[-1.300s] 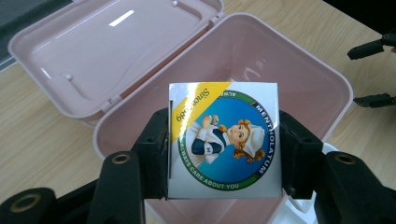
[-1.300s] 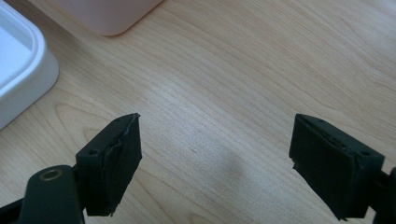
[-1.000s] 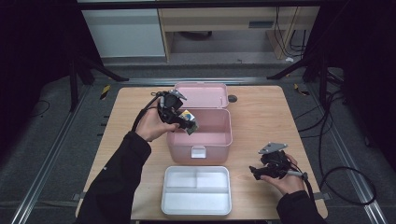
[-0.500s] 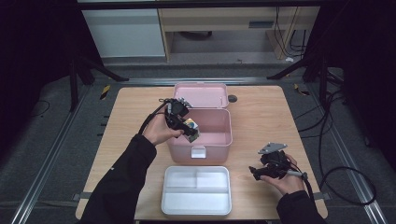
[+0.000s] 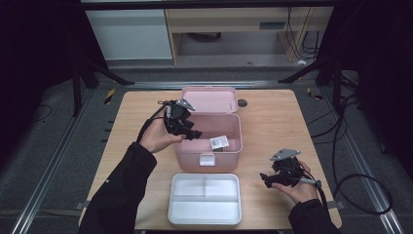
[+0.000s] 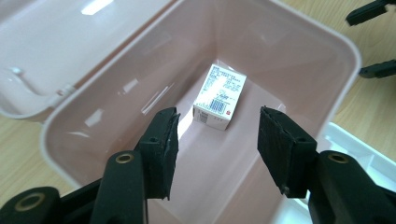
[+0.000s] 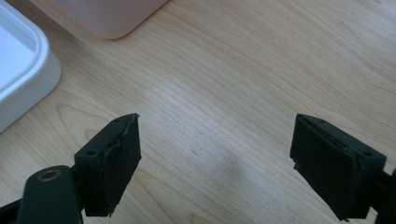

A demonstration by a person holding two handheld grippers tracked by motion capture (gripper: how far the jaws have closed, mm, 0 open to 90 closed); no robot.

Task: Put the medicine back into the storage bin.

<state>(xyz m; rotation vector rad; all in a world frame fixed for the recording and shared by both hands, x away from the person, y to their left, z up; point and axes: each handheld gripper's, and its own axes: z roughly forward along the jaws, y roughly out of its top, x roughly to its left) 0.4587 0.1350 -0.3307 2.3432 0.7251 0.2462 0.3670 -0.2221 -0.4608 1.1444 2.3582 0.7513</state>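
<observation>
- Small carton [image 6: 219, 96]: white, printed with text and a barcode, lying on the floor of the pink storage box [image 5: 208, 139], toward the box's front right corner in the high view; nothing touches it.
- Pink storage box: stands at the middle of the wooden counter [image 5: 272, 122], its hinged lid [image 5: 209, 100] swung open and lying back behind it; a latch sits on its front wall.
- Left hand-held gripper [image 6: 217, 144]: held over the box's left rim, aimed down into it. Its jaws have just been closing and stand partly apart with nothing between them; the carton lies below and beyond the pads.
- Right hand-held gripper [image 7: 217, 168]: held low over bare counter at the front right, well apart from the box; jaws wide and empty.
- White tray [image 5: 204, 217]: two-part, empty-looking, just in front of the box.
</observation>
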